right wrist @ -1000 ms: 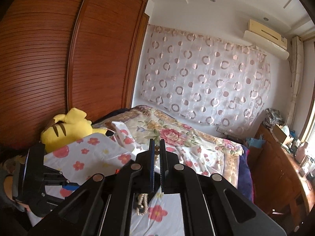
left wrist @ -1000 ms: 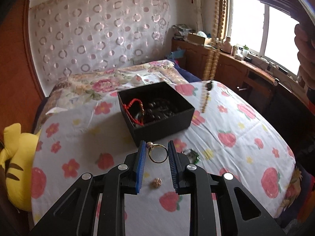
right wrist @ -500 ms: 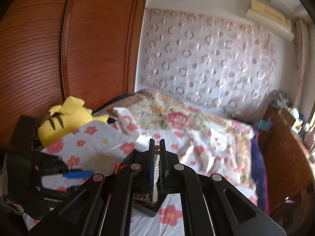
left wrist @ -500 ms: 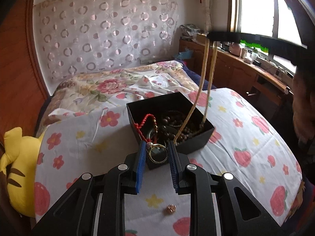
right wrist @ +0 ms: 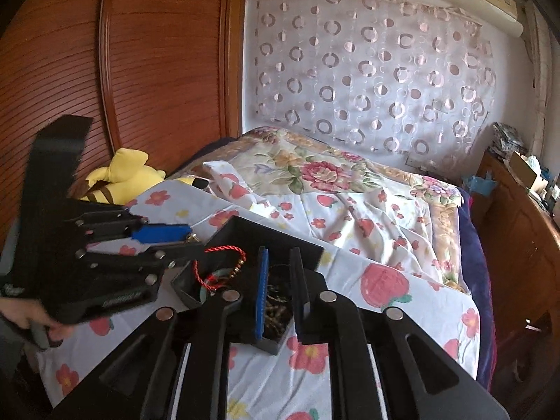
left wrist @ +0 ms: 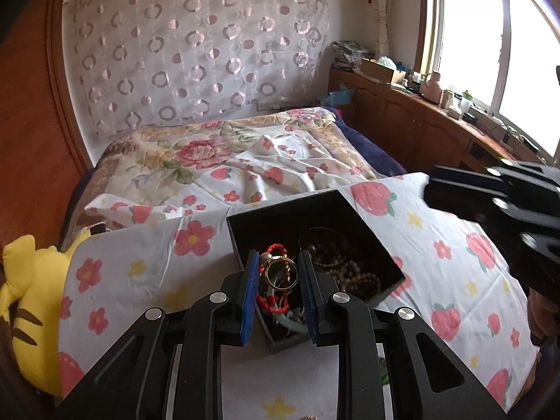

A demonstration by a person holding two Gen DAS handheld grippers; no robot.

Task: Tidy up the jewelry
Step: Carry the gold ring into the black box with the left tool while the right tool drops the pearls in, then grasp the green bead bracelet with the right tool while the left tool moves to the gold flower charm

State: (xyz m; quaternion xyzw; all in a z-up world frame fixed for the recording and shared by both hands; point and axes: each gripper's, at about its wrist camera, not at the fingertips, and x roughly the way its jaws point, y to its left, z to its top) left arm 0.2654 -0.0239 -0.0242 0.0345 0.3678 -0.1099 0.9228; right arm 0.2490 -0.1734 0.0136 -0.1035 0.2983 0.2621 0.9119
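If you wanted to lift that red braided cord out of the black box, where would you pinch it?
Probably at the arch of the red cord that stands up near the black box wall, coming from above: it rises clear of the tangled beads, so fingers can close across it.

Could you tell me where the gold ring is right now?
In the left wrist view, the gold ring is pinched in the left gripper, over the black box's near-left corner.

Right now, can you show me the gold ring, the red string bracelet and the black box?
gold ring (left wrist: 281,273): left wrist view, on its lower band.
red string bracelet (right wrist: 224,249): right wrist view, on its top cord.
black box (left wrist: 280,213): left wrist view, on its far inner wall.
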